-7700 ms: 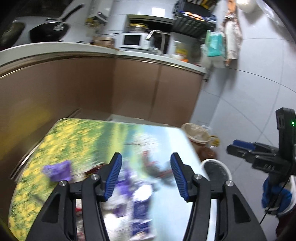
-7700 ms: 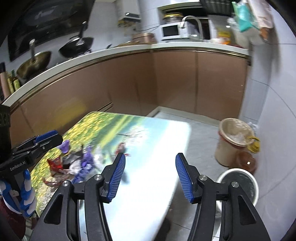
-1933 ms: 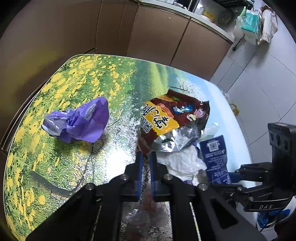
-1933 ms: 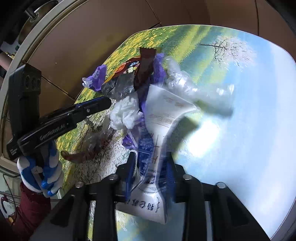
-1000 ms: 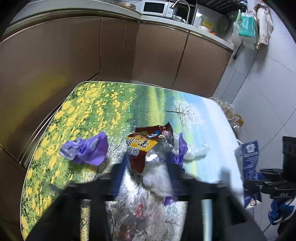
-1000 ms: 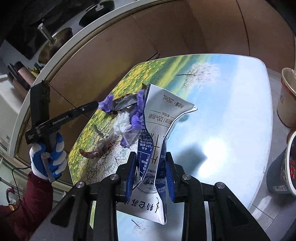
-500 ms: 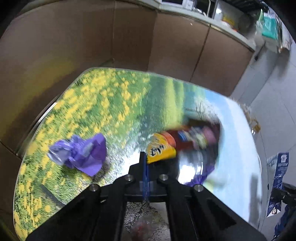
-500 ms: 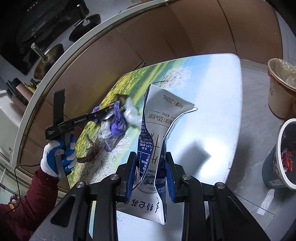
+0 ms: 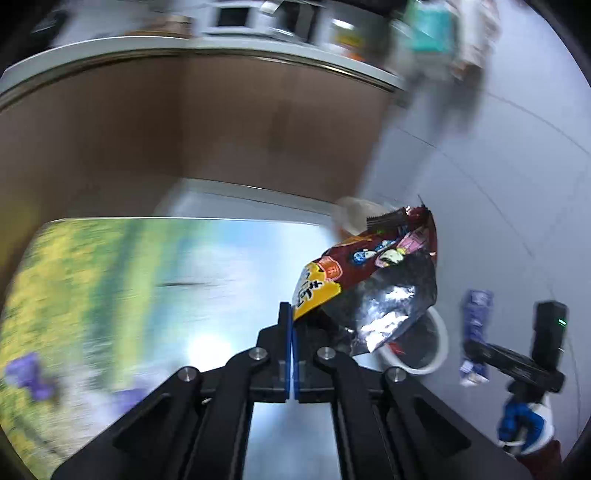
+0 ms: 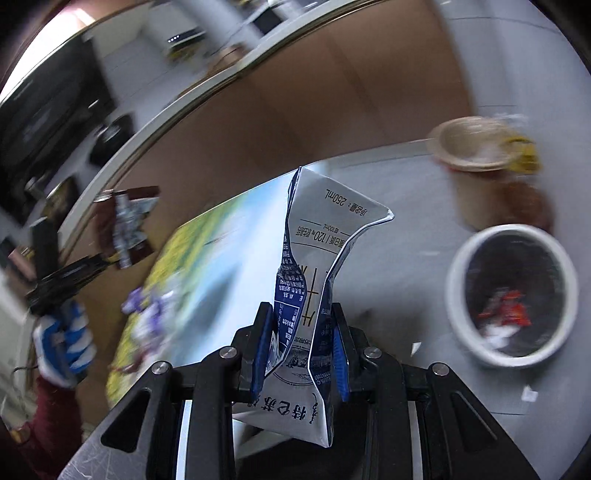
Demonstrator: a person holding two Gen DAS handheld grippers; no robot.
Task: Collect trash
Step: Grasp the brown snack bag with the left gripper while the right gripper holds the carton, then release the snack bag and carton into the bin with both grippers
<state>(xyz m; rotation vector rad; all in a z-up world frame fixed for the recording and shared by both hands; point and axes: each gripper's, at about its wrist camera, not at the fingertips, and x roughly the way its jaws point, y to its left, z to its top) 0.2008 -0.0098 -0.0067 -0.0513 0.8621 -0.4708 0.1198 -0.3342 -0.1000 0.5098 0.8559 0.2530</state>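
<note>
Left tool [image 9: 292, 325] pinches snack bag [image 9: 373, 280]; right tool [image 10: 301, 354] grips carton [image 10: 317, 295] (bin [image 10: 458, 266] near).

Brown cabinet fronts [image 9: 229, 122] under a pale countertop [image 9: 207, 46] fill the upper frame. Grey tiled floor [image 9: 491, 192] spreads at right. At upper centre, badly blurred, stands what may be a microwave [image 9: 232, 16]. A flower-printed table [image 9: 110, 280] lies lower left.

Right gripper [image 10: 300, 354] jaws clamp a crushed milk carton [image 10: 317, 258] near a white bin [image 10: 465, 332].
</note>
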